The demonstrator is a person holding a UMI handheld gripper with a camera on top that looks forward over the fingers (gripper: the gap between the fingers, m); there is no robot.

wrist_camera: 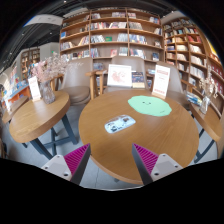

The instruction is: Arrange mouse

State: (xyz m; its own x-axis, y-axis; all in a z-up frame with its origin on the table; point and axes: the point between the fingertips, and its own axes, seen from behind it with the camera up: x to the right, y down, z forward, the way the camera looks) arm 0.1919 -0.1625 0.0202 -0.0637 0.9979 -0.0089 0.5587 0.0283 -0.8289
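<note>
The mouse (121,123), a small pale shape, lies on a light rectangular pad (119,125) near the front of the round wooden table (160,135), with a green oval mat (152,105) further back and a white upright sign (161,82) at the far edge. The gripper (110,162) hangs well short of it, its 2 pink-padded fingers (75,158) spread wide and holding nothing. I judge the arranging not yet begun: reaching, grasping and placing the mouse are all left.
</note>
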